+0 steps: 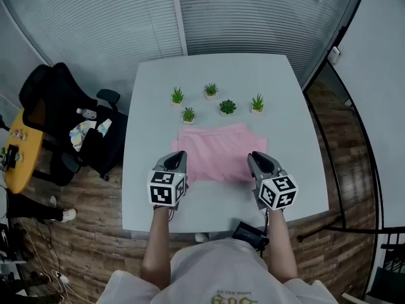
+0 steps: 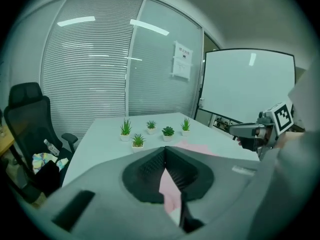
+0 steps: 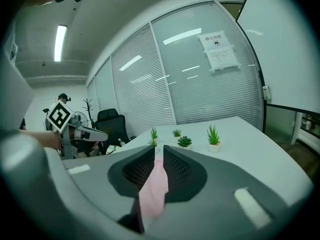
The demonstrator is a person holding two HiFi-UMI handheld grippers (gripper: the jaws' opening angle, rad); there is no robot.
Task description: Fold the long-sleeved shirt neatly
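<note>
1. Working over a pale grey rectangular surface, with a pink fabric long-sleeved shirt lying partly folded into a flat rectangle at the centre of the head view, near edge towards the bottom of the frame
2. Pinching the shirt's near left corner in the left gripper, closed fully on a thin fold of pink cloth that trails down between the ribbed pads in the left gripper view
3. Pinching the near right corner in the right gripper, clamped likewise on a thicker strip of pink cloth hanging from the pads in the right gripper view
4. Holding the two corners well apart and roughly level, most likely to stretch the near edge straight so that no sag or crease gets folded in
5. Judged as the opening of a fold away from the body: near edge taken up, far edge flat on the surface
6. Worth minding five small green potted plants in white pots, standing just beyond the shirt's far edge at upper centre, close enough to be nudged by cloth carried too far
7. Nothing else in reach; only a black office chair at the left of the frame, off the surface
</note>
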